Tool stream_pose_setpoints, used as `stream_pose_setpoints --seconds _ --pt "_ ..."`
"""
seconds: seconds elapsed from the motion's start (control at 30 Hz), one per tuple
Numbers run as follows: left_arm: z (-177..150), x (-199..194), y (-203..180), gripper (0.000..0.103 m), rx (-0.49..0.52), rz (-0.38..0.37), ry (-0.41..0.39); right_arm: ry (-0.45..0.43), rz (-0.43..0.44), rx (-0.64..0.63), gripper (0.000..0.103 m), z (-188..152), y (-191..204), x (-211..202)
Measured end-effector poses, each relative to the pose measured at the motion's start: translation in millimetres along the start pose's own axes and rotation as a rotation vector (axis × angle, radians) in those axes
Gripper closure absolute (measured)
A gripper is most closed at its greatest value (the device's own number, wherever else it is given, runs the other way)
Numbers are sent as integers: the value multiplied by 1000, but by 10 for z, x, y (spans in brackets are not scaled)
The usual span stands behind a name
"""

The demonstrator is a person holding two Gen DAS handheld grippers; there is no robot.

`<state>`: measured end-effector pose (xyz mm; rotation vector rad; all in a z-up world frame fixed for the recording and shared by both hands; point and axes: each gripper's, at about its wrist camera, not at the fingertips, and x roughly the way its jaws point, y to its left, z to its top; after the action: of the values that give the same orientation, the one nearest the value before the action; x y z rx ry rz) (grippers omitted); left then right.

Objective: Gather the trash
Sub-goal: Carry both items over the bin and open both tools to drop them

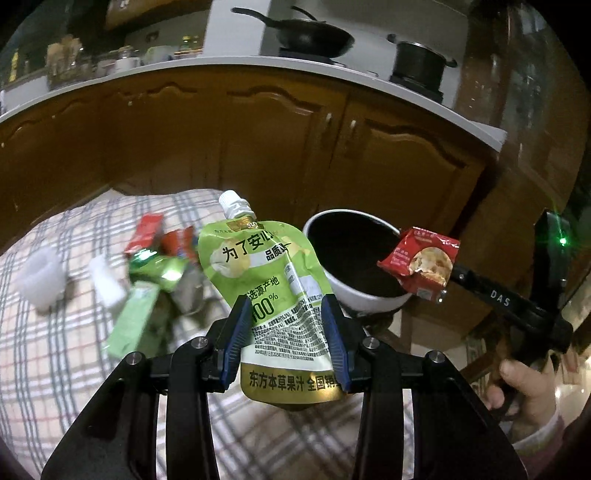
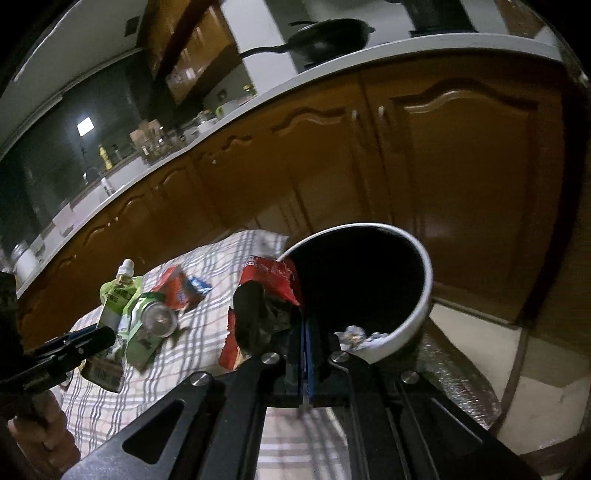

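We've got the L gripper [image 1: 286,338] clamped on a green juice pouch [image 1: 273,291], blue pads pinching it from both sides at about mid-height, white spout cap up, pouch lifted off the table. In the R wrist view the same pouch [image 2: 116,306] hangs at far left w/ the L gripper's black fingers across its lower part.

R gripper [image 2: 304,354] is closed on a red snack wrapper [image 2: 271,280], blue pads squeezed together w/ no visible gap. From the L cam the wrapper [image 1: 421,264] sits right at the near rim of the white trash bin [image 1: 354,295], overlapping its dark opening. Bin [image 2: 424,291] has a black liner; some crumpled pale scraps lie at the bottom.

Bin stands just off the table edge, beside the plaid tablecloth [image 1: 44,354]. Nothing sits between either held item and the bin mouth.

Still on the cloth, left of the pouch: a green wrapper pile [image 1: 147,295], red wrappers [image 1: 162,236] behind it, white crumpled bits [image 1: 40,280] further left (blurry, can't ID). R cam also shows a can end [image 2: 159,317] w/ red/blue wrapper [image 2: 184,291] next to it.

Bg: brown cabinet doors [image 1: 258,147], white counter w/ black wok [image 1: 310,35] and a pot [image 1: 421,62]. Person's R hand [image 1: 524,391] visible on the R gripper handle.
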<state>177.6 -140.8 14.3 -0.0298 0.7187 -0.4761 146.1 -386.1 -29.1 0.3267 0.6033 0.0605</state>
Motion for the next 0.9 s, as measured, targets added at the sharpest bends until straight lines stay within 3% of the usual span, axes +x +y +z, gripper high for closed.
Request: stream_pose_setpoints --seconds 0.5,0.9 --pt "277 512 -458 65 48 -58 42 -23 -57 27 102 132 -387 40" --pt "434 949 -655 65 59 -86 90 11 -73 15 102 269 -519 309"
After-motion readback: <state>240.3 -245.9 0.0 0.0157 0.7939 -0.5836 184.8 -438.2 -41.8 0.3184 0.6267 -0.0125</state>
